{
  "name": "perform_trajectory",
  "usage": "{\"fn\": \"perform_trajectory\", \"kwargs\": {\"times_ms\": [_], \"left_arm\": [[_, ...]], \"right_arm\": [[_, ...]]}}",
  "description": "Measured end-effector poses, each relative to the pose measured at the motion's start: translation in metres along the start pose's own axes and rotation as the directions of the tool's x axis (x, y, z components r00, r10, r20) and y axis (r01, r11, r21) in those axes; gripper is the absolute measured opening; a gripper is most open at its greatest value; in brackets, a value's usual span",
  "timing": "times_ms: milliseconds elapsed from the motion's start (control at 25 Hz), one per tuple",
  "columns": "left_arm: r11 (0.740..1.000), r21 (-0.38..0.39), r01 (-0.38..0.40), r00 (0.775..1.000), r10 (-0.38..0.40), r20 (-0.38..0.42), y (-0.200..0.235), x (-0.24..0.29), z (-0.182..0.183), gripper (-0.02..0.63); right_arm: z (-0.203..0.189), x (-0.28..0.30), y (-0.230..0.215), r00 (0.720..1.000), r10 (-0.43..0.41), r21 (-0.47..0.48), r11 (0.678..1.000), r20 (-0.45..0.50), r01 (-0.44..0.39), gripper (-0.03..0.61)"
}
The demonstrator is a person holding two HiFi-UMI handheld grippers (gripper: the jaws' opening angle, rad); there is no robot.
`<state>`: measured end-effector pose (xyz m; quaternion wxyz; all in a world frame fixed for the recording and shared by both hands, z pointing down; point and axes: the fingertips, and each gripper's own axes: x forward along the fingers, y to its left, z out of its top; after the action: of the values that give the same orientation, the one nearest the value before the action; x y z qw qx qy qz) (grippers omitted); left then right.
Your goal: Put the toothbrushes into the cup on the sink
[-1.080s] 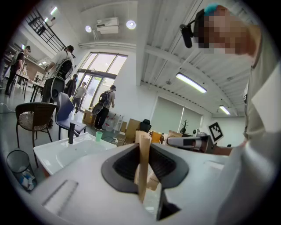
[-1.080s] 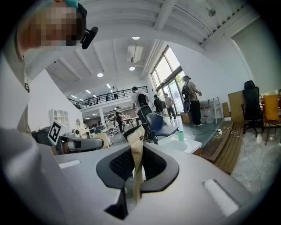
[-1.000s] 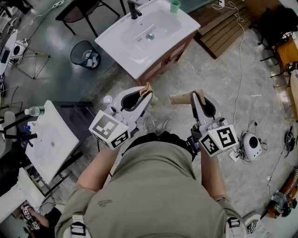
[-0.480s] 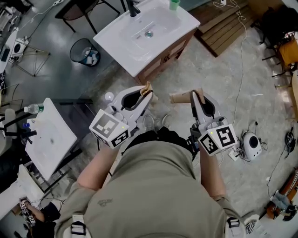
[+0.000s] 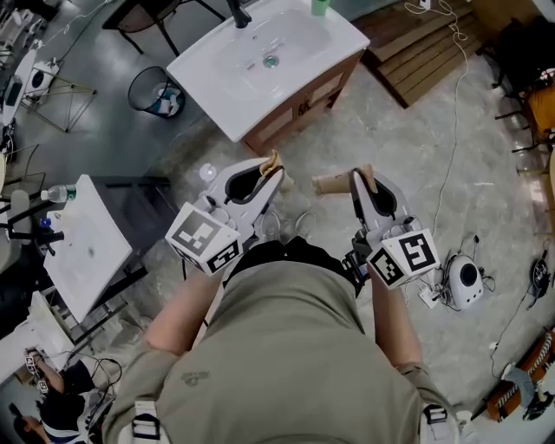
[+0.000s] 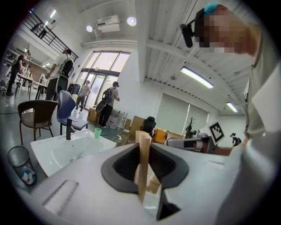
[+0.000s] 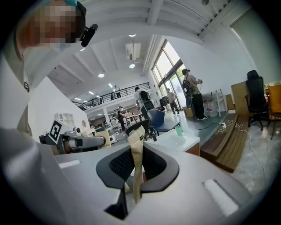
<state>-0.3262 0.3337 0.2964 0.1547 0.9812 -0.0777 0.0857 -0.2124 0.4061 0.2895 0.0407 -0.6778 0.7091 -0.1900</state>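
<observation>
Sink (image 5: 299, 35): white, top centre of frame
Tap (image 5: 238, 12): black
Cup (image 5: 320, 4): green
Cabinet (image 5: 303, 95): brown wood
Left toothbrush packet (image 5: 274, 161): tan paper
Right toothbrush packet (image 5: 334, 183): tan paper
Left tongs (image 5: 270, 170): white, black pads, black-and-white square markers
Right tongs (image 5: 357, 179): same
Bin (image 5: 156, 91): black

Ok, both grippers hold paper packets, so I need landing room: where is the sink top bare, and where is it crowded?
Bare: the basin around the drain, and the flat rim of the sink along its near edges. Crowded: only the far rim, where the black faucet and the green cup stand.
</observation>
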Motion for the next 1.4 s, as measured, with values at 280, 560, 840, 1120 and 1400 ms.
{"fn": "perform_trajectory", "kwargs": {"times_ms": [280,560,840,1120,1400], "left_arm": [[1.000,0.009,-0.027,1.000,0.027,0.005,-0.010,0.023,0.000,0.060],[0.999,0.021,-0.040,0.999,0.040,0.009,-0.013,0.040,0.005,0.060],[0.998,0.013,-0.054,0.998,0.054,0.009,-0.006,0.053,0.005,0.060],[0.998,0.018,-0.056,0.998,0.056,0.008,0.004,0.069,0.007,0.060],[0.998,0.023,-0.055,0.998,0.055,0.006,0.014,0.091,0.016,0.060]], "right_arm": [[0.006,-0.011,-0.029,1.000,0.015,-0.003,1.000,0.005,-0.015,0.029],[0.010,-0.012,-0.045,0.999,0.031,0.001,1.000,0.008,-0.031,0.028],[0.014,-0.009,-0.061,0.999,0.032,0.000,0.999,-0.001,-0.032,0.028],[0.018,0.004,-0.076,0.999,0.037,0.005,0.999,0.001,-0.037,0.029],[0.025,0.014,-0.097,0.999,0.033,0.003,0.999,0.002,-0.033,0.029]]}}
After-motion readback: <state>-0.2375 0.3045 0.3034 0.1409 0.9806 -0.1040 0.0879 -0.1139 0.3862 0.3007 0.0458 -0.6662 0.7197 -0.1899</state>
